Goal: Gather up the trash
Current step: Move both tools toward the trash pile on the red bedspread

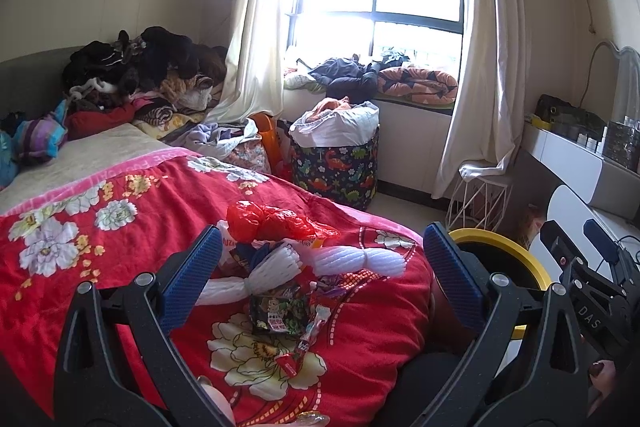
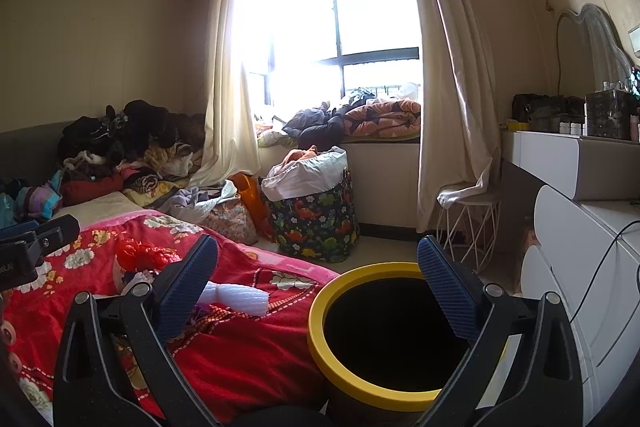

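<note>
Trash lies in a heap on the red flowered blanket [image 1: 120, 227]: a red plastic bag [image 1: 272, 221], white foam netting [image 1: 344, 261], a dark snack wrapper [image 1: 280, 313] and a red candy wrapper [image 1: 298, 349]. My left gripper [image 1: 320, 267] hangs open over this heap, holding nothing. The yellow-rimmed bin [image 2: 384, 339] stands beside the bed, its dark mouth open. My right gripper [image 2: 320, 279] is open above the bin's rim and the bed edge, empty. The red bag [image 2: 140, 253] and foam netting [image 2: 236, 297] show at its left. The bin rim [image 1: 504, 255] peeks past my left gripper's right finger.
A dinosaur-print basket [image 2: 320, 219] full of laundry stands by the window. Clothes pile up at the bed's head [image 1: 140, 67] and on the window ledge [image 1: 384, 79]. A white wire stool [image 2: 468, 223] and a white dresser [image 2: 580, 259] stand at the right. A hand [image 1: 602, 375] holds the other gripper.
</note>
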`<state>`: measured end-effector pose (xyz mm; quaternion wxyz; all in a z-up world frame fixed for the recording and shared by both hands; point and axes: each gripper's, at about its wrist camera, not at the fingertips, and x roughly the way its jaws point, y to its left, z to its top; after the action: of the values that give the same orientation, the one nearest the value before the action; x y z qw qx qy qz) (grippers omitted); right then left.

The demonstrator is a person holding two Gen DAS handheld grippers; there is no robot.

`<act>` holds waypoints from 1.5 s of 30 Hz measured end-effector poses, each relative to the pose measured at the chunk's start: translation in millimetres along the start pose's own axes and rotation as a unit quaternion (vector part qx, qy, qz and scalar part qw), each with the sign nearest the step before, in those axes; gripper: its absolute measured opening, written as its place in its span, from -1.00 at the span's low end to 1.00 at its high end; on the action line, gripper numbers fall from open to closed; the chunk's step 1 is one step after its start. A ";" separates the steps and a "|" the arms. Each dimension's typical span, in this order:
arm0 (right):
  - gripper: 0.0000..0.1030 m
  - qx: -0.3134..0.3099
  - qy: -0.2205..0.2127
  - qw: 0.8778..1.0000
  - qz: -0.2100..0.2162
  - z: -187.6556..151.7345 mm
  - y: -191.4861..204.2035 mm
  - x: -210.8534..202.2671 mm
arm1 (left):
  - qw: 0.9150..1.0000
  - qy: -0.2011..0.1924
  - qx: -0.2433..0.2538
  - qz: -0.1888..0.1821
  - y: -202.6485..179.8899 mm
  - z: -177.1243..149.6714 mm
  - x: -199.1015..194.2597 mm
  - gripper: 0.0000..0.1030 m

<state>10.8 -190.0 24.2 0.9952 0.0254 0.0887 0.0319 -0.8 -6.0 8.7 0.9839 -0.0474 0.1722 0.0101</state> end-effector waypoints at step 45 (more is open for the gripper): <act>0.88 -0.049 0.108 0.969 0.218 12.4 109.7 80.5 | 0.991 0.029 -0.096 0.085 117.3 -2.2 30.7 0.79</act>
<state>85.6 -75.7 28.5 0.9488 -0.0085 0.1859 0.2553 23.2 110.6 -14.3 0.9648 -0.1272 0.2026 0.1092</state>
